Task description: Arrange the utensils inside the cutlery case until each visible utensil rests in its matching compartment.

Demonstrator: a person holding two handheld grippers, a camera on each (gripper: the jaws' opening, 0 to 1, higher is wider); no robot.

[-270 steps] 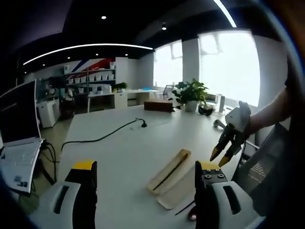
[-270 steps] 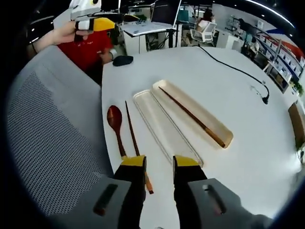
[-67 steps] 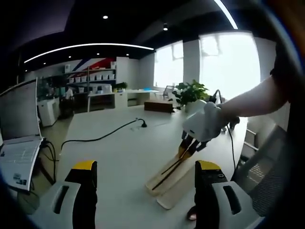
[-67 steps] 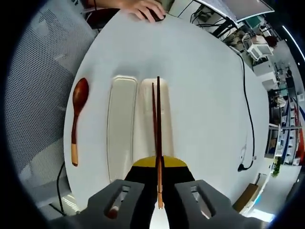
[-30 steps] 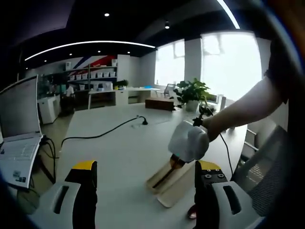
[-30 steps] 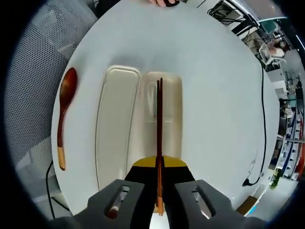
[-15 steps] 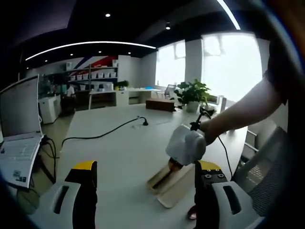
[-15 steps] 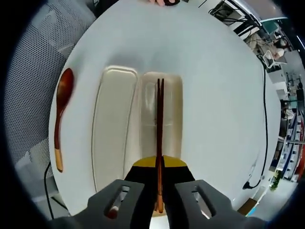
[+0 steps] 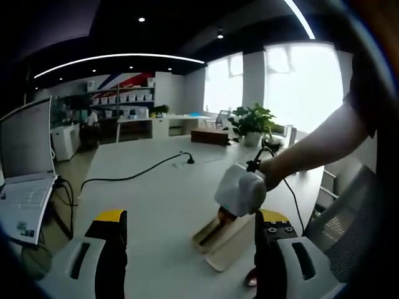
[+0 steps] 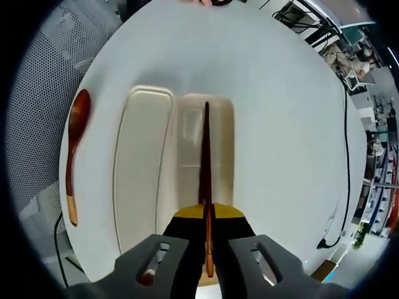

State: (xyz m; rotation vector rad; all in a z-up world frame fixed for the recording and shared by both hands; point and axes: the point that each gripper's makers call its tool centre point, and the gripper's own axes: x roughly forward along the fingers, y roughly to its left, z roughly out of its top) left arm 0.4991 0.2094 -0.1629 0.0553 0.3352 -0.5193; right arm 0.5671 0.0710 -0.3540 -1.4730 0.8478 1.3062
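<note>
Right gripper (image 10: 207,215) jaws clamp chopsticks (image 10: 205,156) over case (image 10: 224,143); left gripper (image 9: 190,224) wide; no writing legible.

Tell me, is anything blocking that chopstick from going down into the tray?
Nothing visible does. The right hand-held gripper holds the chopstick lengthwise directly over the cutlery case, above another chopstick already inside.

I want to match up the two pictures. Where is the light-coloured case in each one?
Left gripper view: the case lies low and right of centre, under the right gripper.
Right gripper view: the case lies in the middle, under the chopsticks.
Shared landmark: the black cable on the white table.
</note>
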